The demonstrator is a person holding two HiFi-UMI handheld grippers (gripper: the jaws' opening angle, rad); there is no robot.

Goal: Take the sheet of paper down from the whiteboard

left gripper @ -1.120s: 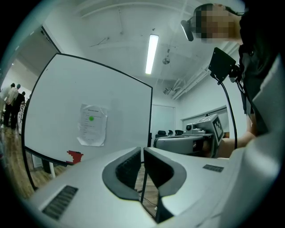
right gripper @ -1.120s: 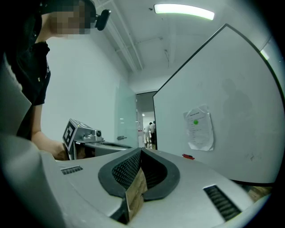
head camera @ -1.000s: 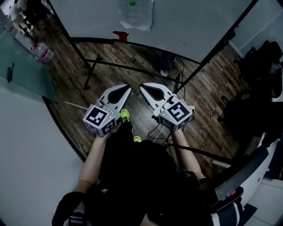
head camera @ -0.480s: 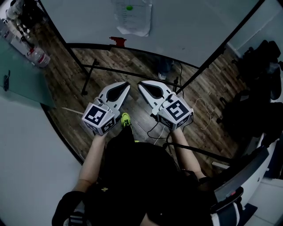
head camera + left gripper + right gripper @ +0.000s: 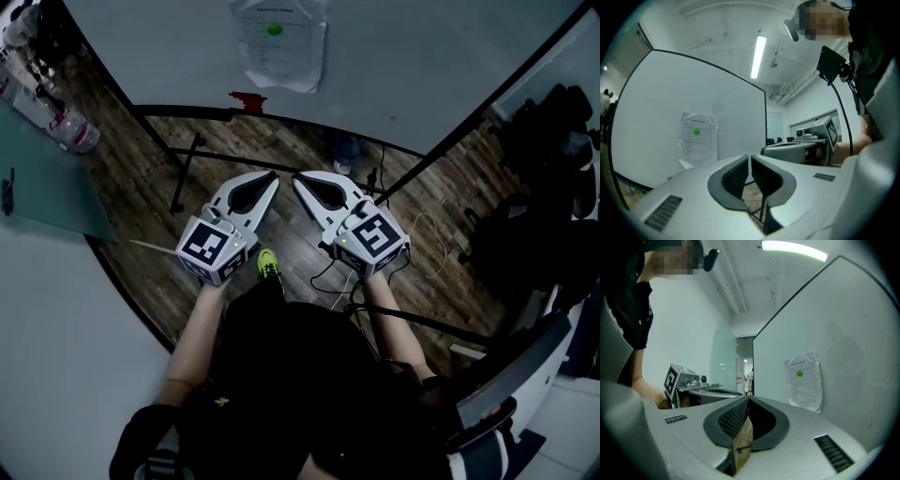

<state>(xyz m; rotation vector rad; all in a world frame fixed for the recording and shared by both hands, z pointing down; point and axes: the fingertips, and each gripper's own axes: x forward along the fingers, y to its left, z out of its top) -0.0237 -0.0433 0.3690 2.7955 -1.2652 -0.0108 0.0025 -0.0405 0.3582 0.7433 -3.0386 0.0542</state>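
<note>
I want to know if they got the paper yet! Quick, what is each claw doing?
Left claw: closed, holding nothing.
Right claw: closed, holding nothing.
The sheet of paper hangs on the whiteboard, untouched.

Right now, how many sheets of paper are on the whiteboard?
1: a sheet of paper low on the whiteboard, bearing a green dot. Board edges are out of view; more may be hidden.
</note>
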